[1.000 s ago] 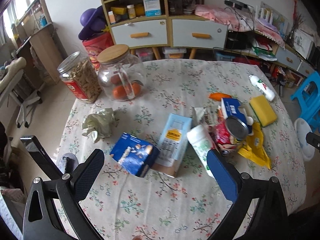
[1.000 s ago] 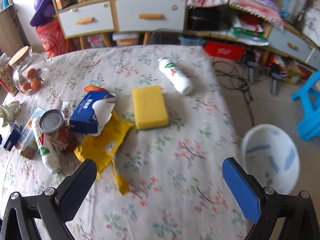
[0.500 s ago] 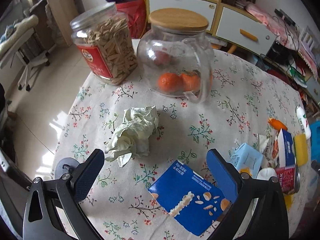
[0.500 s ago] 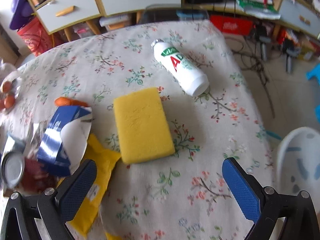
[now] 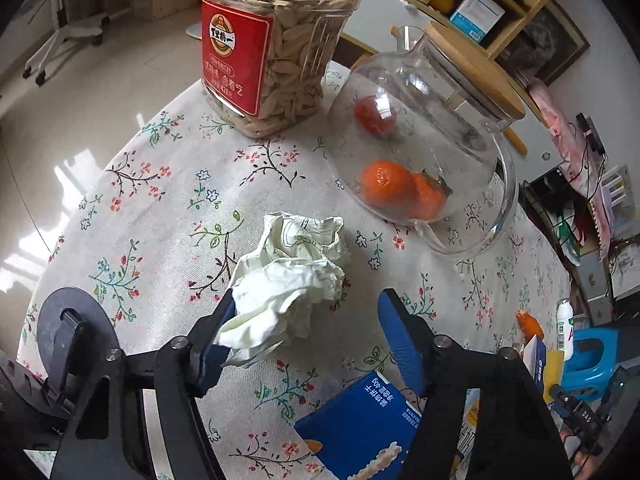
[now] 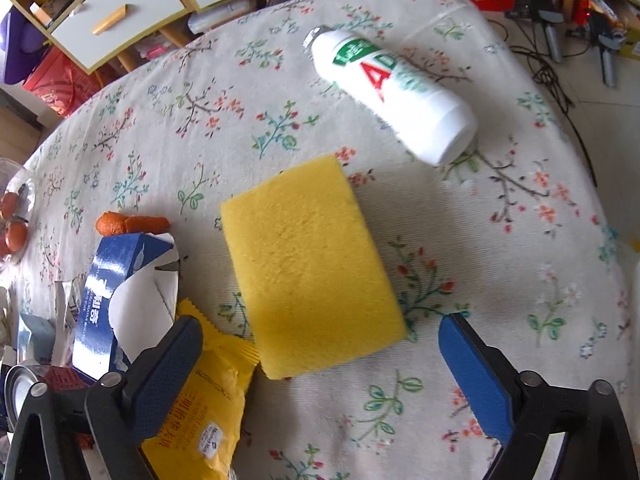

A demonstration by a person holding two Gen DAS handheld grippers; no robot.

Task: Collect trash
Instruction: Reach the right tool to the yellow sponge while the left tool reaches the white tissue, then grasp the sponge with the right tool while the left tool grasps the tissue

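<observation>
A crumpled ball of pale paper (image 5: 292, 264) lies on the floral tablecloth (image 5: 168, 200). My left gripper (image 5: 308, 300) straddles it, jaws closing: the left pad touches the paper's edge, while the right pad still stands apart. A blue snack carton (image 5: 360, 428) lies just below the right finger. In the right wrist view, a yellow sponge (image 6: 308, 264) lies between the jaws of my right gripper (image 6: 318, 322), which are wide and closing slightly, touching nothing. A yellow wrapper (image 6: 200, 412) sits under its left finger.
A seed jar (image 5: 272, 48) and a glass jar of oranges (image 5: 420, 152) stand behind the paper. Near the sponge lie a white bottle (image 6: 392, 92), a torn blue box (image 6: 108, 292), orange peel (image 6: 128, 224) and a tin can (image 6: 20, 388). The table edge curves at right.
Both grippers dropped closer to the table. The left swung over to the crumpled paper and its jaws narrowed around it. The right came down over the yellow sponge.
</observation>
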